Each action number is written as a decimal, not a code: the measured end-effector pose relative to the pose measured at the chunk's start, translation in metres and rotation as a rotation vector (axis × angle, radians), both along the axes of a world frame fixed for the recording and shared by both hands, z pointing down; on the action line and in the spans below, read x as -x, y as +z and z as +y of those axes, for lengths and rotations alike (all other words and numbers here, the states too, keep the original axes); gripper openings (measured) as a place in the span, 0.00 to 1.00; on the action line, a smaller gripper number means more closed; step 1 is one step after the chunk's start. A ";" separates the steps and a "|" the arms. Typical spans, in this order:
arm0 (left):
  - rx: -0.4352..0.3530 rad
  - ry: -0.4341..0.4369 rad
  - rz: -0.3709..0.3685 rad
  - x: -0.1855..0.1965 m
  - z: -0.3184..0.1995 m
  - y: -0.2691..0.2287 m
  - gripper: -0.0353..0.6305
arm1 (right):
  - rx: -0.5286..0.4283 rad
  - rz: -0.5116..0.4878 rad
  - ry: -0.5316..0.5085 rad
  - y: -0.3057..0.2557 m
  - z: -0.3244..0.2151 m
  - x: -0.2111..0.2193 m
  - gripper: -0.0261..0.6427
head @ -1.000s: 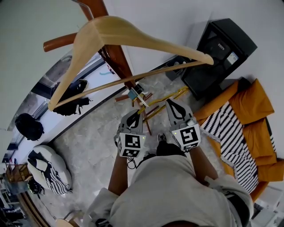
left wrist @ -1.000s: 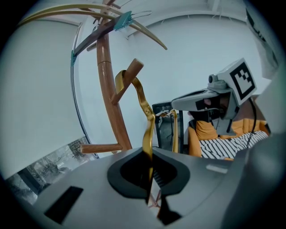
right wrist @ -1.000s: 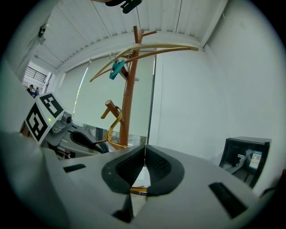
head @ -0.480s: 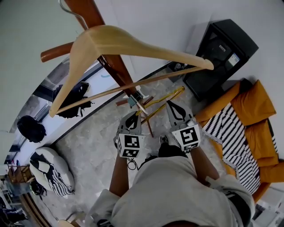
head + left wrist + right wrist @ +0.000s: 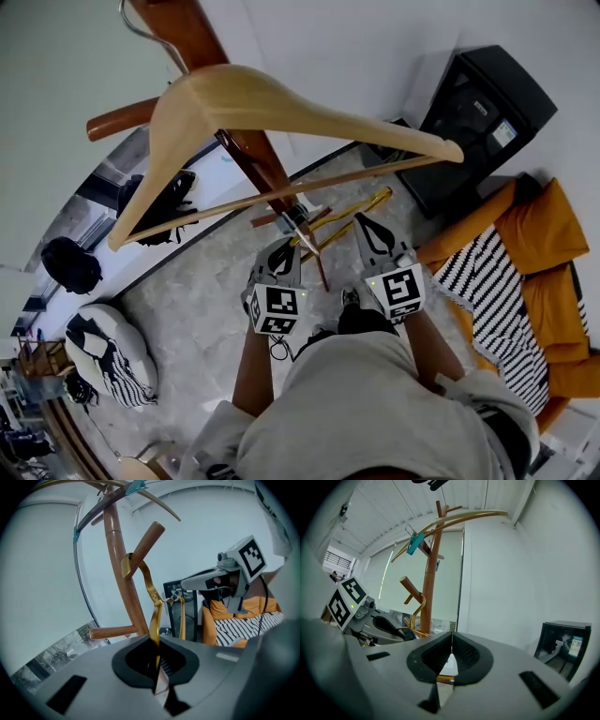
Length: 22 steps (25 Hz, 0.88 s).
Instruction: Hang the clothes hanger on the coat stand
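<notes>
Hanging is nearly done, I judge: the slim gold metal clothes hanger [image 5: 153,609] has its hook round a slanted peg [image 5: 145,541] of the brown wooden coat stand [image 5: 117,559]. My left gripper [image 5: 157,660] is clamped on the gold hanger, while my right gripper [image 5: 451,644] is pressed together on nothing. Next I should let go gently and draw back without tugging. I count two hangers, including the pale wooden hanger [image 5: 281,98] higher up, plus one stand and two grippers.

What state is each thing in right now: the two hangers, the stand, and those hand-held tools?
Wooden hanger: hanging high on the coat stand.
Gold hanger: hook looped over a lower peg, other end gripped.
Coat stand: upright.
Left gripper: shut on the gold hanger.
Right gripper: jaws shut together.
</notes>
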<state>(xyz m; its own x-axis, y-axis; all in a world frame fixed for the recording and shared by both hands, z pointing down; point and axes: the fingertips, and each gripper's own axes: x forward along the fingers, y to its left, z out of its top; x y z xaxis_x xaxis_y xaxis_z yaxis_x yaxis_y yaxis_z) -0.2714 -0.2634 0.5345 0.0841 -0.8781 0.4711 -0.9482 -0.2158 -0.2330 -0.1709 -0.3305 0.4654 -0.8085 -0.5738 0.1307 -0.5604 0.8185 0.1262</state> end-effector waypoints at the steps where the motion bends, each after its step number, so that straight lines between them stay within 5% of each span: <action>1: 0.002 -0.001 -0.002 0.000 0.000 0.000 0.07 | 0.002 -0.001 -0.002 0.001 -0.002 0.001 0.05; 22: 0.035 -0.075 0.008 0.019 -0.008 -0.001 0.10 | 0.017 0.008 -0.113 0.008 -0.007 0.026 0.05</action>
